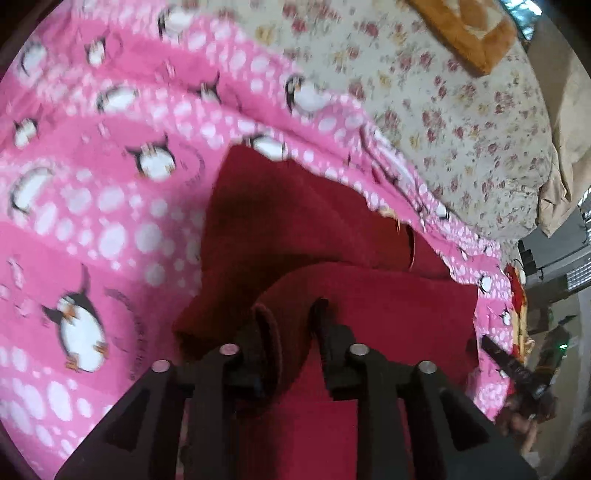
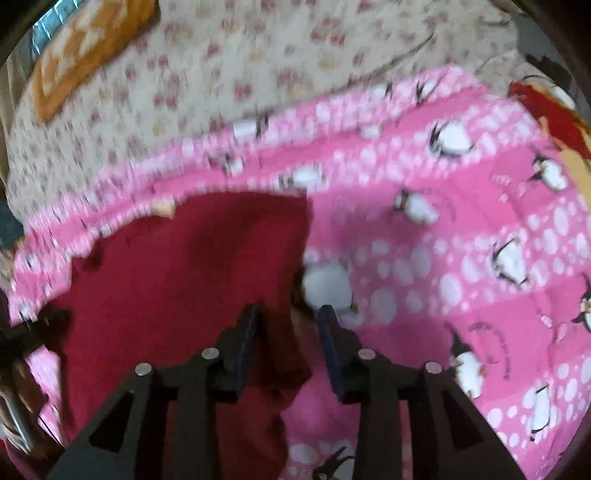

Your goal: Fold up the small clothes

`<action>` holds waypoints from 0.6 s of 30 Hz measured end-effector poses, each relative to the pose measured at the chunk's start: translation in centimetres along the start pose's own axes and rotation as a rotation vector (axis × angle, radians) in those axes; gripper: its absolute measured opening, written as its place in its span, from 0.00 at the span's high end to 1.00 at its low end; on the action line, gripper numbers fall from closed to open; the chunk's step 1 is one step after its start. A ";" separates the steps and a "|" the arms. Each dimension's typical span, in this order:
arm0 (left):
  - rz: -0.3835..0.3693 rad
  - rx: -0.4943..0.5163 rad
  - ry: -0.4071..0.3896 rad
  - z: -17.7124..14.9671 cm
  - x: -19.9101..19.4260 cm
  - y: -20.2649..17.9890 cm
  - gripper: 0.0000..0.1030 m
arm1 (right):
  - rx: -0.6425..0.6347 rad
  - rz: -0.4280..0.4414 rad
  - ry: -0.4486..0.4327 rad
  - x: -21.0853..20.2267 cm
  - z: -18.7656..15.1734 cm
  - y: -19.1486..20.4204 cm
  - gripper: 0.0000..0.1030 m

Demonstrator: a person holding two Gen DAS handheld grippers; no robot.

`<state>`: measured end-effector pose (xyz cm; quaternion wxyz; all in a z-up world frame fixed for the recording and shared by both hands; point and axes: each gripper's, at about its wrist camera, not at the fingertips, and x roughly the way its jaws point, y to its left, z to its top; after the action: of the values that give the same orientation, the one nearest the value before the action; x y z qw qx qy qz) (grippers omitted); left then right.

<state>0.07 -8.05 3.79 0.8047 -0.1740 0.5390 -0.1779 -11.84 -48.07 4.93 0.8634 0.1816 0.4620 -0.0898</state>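
Your dark red garment (image 1: pixel 332 229) lies on the pink fleece blanket (image 1: pixel 92 206), which covers a bed dressed in a cream sheet (image 1: pixel 461 122) printed with small rose-coloured flowers. The garment is a soft, matte knit or fleece with no sheen, thick enough to stand up in rounded folds. The blanket is plush, striped in two pinks, with white dots and black-and-white penguins. At the far end of the bed an orange and cream patterned cushion (image 1: pixel 465 29) lies flat.

In the left wrist view the garment runs from your left tool (image 1: pixel 286 314) away toward the blanket's far edge, so its long axis lies roughly along the line the tool points. A doubled flap crosses the near part and spreads toward the right. Your left tool is clenched on a thick rolled fold of the red cloth, the fold bunched between the two black fingers.

In the right wrist view the garment (image 2: pixel 192 280) fills the lower left as a broad, mostly smooth panel, its straight right edge running up and away from the tool. Your right tool (image 2: pixel 290 317) is released: the fingers stand apart, the left one over the red edge and the right one over the pink blanket, with nothing pinched between them. That view is blurred, so finer texture cannot be read.
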 end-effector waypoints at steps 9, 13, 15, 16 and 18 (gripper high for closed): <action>0.120 0.052 -0.053 0.1 0.9 -0.1 0.89 | -0.196 0.107 0.021 4.4 1.4 7.6 0.63; 0.172 0.108 -0.063 -0.2 1.5 -0.7 0.89 | -0.225 -0.043 -0.017 7.7 2.3 8.3 0.63; 0.194 0.131 -0.067 -0.3 1.7 -1.0 0.89 | -0.210 -0.070 -0.021 8.9 2.6 8.0 0.63; 0.200 0.136 -0.070 -0.4 1.8 -1.1 0.89 | -0.208 -0.072 -0.023 9.0 2.6 7.9 0.63; 0.203 0.140 -0.072 -0.4 1.7 -1.1 0.89 | -0.219 -0.082 -0.014 8.3 2.6 8.2 0.63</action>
<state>0.19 -9.90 2.80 0.8475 -0.0684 0.5109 -0.1263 -2.54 -41.44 1.23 0.8770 0.0663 0.4699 -0.0752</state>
